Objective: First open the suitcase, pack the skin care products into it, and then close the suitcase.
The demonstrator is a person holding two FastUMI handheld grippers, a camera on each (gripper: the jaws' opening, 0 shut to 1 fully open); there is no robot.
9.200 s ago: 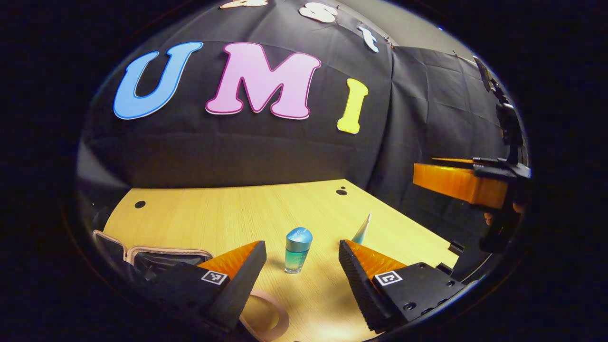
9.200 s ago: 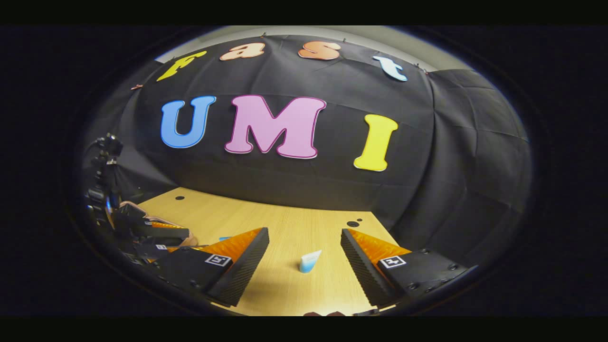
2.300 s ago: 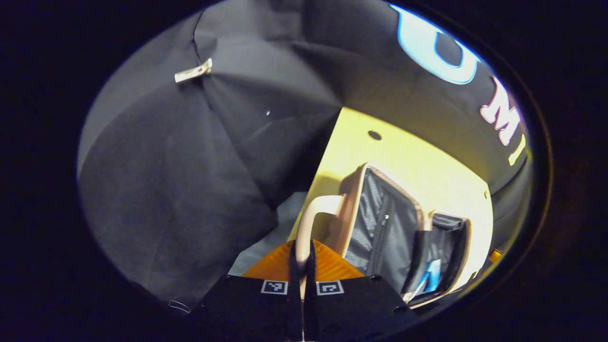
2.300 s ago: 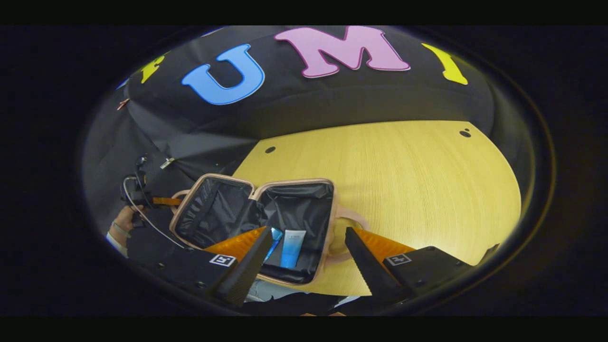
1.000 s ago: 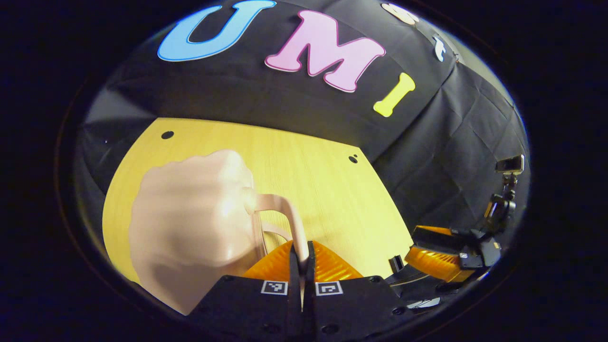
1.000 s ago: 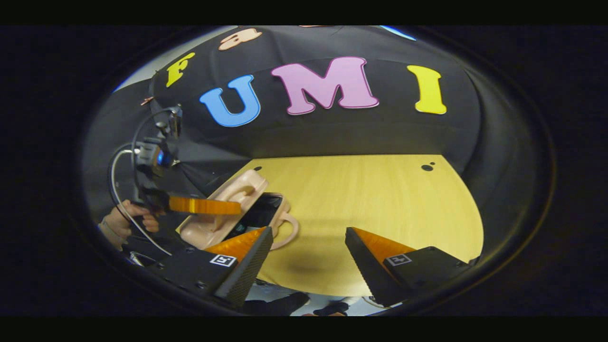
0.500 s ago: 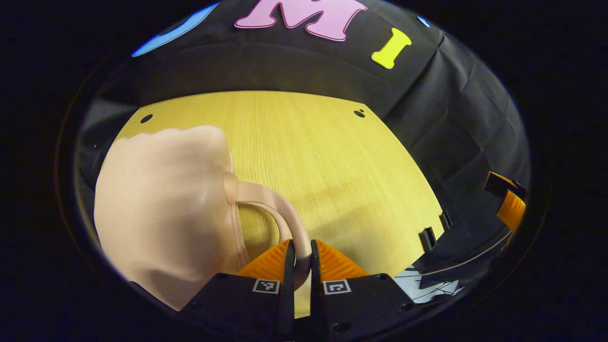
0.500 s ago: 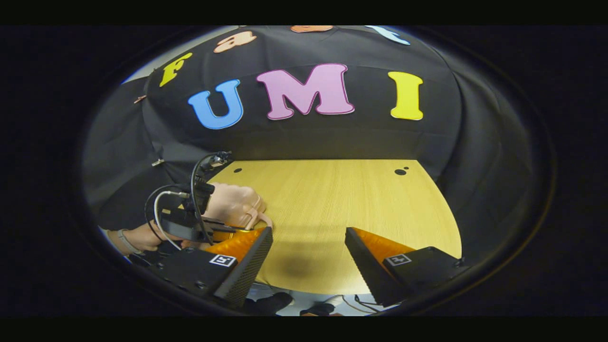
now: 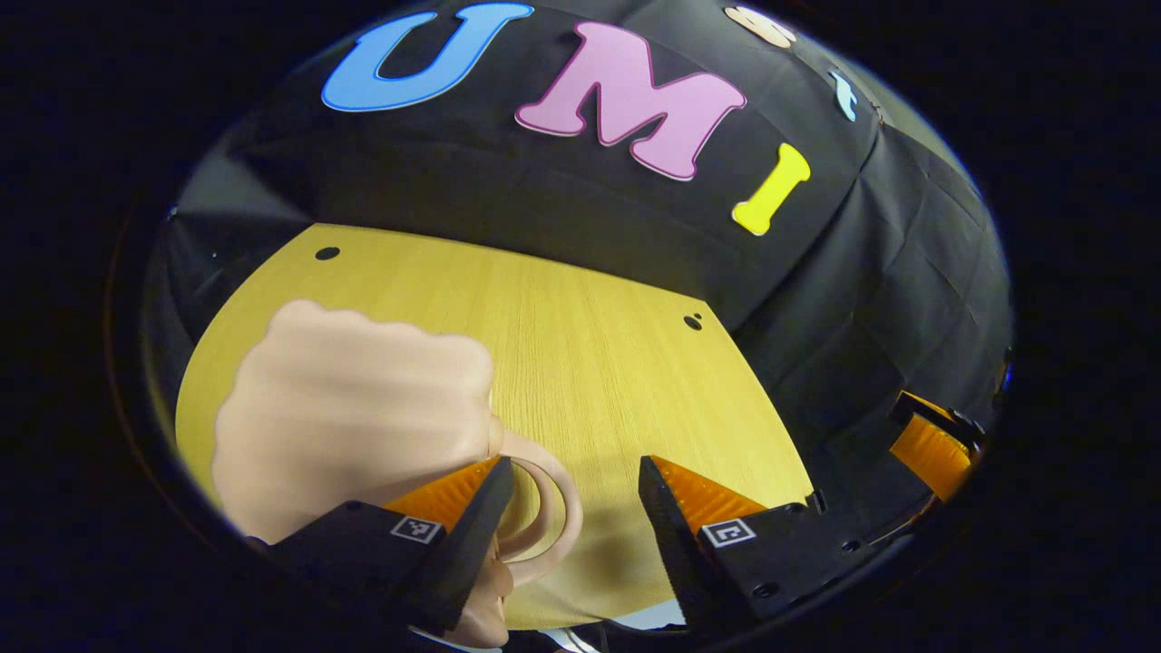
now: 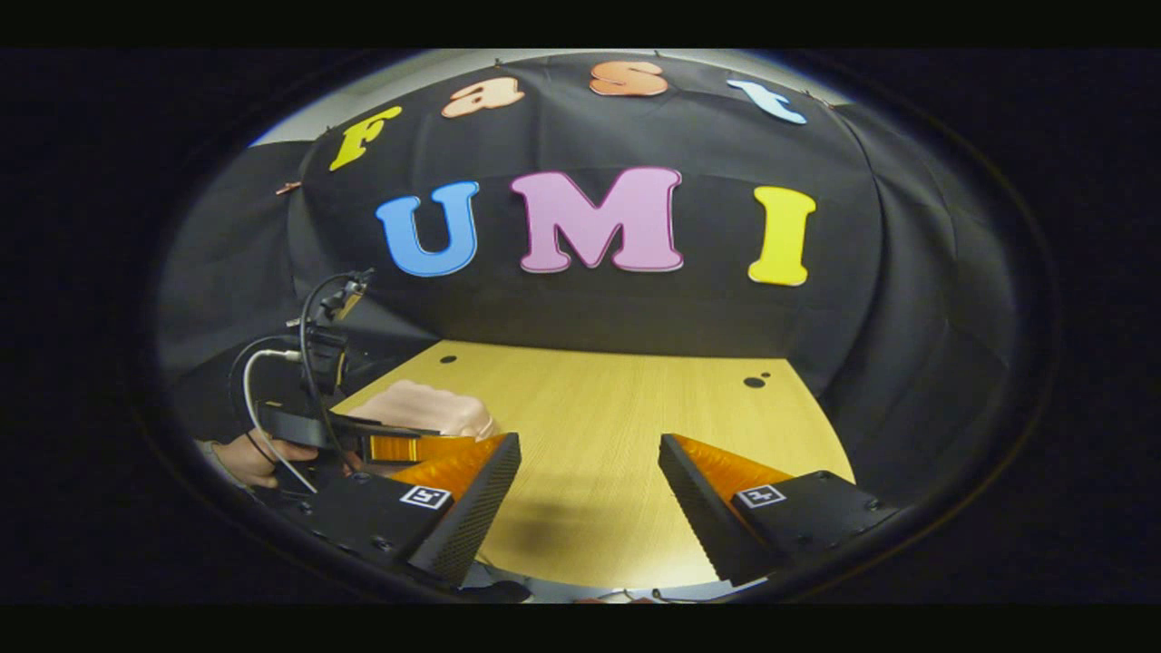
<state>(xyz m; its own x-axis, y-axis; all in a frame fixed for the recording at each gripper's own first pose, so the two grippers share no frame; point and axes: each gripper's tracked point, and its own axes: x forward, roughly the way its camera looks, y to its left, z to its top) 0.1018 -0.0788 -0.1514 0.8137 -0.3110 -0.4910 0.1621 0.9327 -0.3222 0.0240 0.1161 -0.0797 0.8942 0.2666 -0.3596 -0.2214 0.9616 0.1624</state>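
Left claw (image 9: pixel 570 508) now off suitcase handle (image 9: pixel 544 508)

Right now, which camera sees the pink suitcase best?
The left gripper view: the closed suitcase lies large and near, its loop handle beside the open jaws. The right gripper view shows it small and far, partly hidden behind the left gripper.
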